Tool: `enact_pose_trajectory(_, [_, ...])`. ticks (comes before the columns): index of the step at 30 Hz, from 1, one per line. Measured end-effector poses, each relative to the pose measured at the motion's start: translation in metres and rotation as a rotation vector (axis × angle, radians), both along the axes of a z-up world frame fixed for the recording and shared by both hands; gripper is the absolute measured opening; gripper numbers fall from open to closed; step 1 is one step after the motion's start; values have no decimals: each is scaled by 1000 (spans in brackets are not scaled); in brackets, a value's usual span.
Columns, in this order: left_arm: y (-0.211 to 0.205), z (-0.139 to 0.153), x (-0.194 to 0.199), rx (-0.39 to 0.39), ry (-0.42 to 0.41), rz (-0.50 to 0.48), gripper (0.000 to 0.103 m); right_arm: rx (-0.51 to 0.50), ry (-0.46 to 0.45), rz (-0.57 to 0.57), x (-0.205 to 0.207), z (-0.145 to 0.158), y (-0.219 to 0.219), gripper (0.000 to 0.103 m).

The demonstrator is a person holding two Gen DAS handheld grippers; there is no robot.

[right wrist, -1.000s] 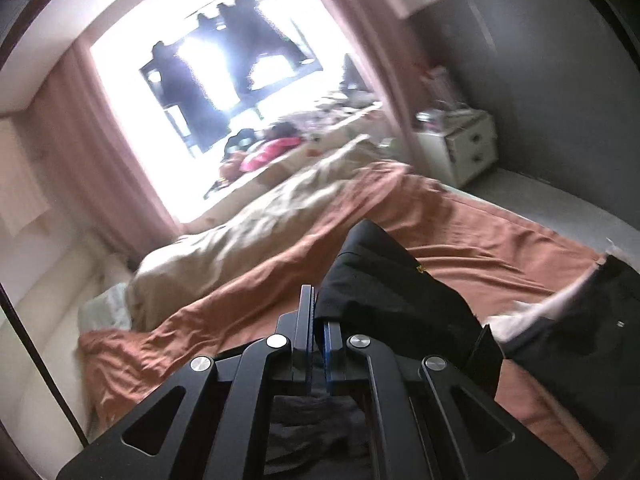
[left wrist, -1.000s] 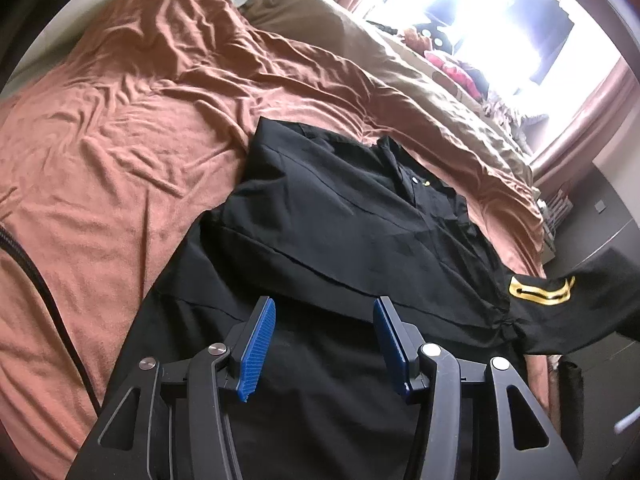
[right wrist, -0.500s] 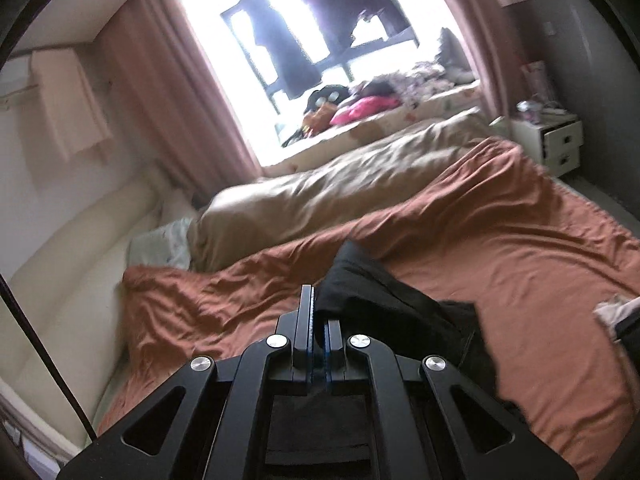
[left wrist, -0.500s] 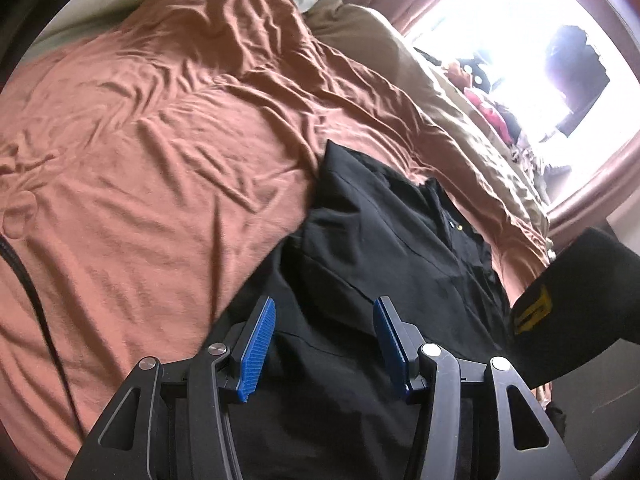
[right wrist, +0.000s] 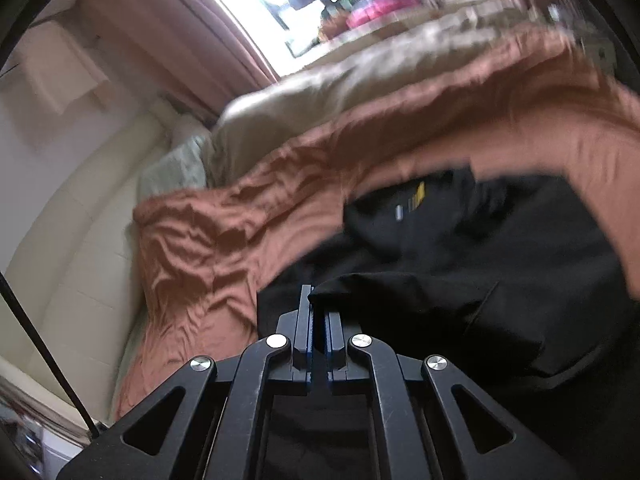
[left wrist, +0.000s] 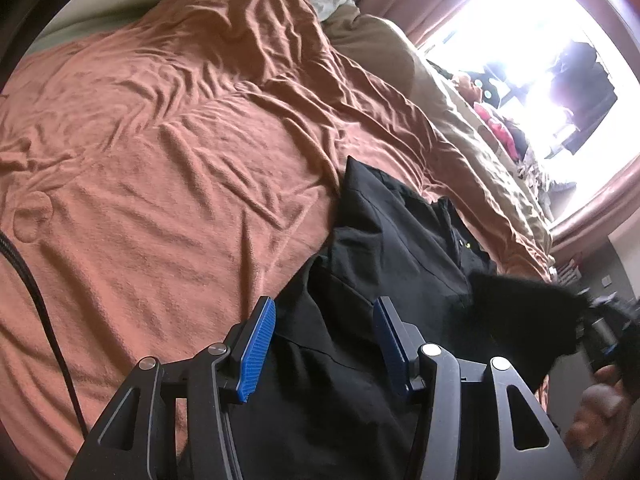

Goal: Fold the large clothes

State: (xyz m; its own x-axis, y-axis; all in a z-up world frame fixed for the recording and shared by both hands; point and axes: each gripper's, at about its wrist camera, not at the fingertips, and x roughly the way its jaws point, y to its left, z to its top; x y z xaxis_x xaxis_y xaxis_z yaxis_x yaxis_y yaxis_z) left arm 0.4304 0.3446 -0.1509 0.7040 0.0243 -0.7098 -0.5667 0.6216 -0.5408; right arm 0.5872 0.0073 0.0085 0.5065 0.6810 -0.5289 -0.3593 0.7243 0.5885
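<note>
Black collared shirt (left wrist: 400,248) on rust-orange bedspread (left wrist: 160,160): right gripper (right wrist: 318,312), jaws starting to part around the sleeve just carried across; left gripper (left wrist: 324,344) half-open, empty.

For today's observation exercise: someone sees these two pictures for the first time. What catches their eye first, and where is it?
First, the black shirt spread on the rust-coloured bedsheet, low and right of centre in the left wrist view. Next, the blazing window at upper right. In the right wrist view, the right hand-held gripper, its jaws just starting to open, has a fold of the shirt between its blue pads, while the left hand-held gripper hangs open above the cloth.
</note>
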Motion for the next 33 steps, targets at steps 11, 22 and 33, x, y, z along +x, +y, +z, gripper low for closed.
enact_pose_trajectory(11, [-5, 3, 2, 39, 16, -5, 53, 221, 174, 29, -18, -69, -46, 75])
enact_pose_trajectory(22, [-90, 30, 44, 192, 2, -237, 53, 227, 231, -284, -40, -92, -177, 75])
enact_pose_trajectory(33, [-224, 23, 119, 334, 56, -631, 60, 327, 339, -372, -22, -135, -193, 75])
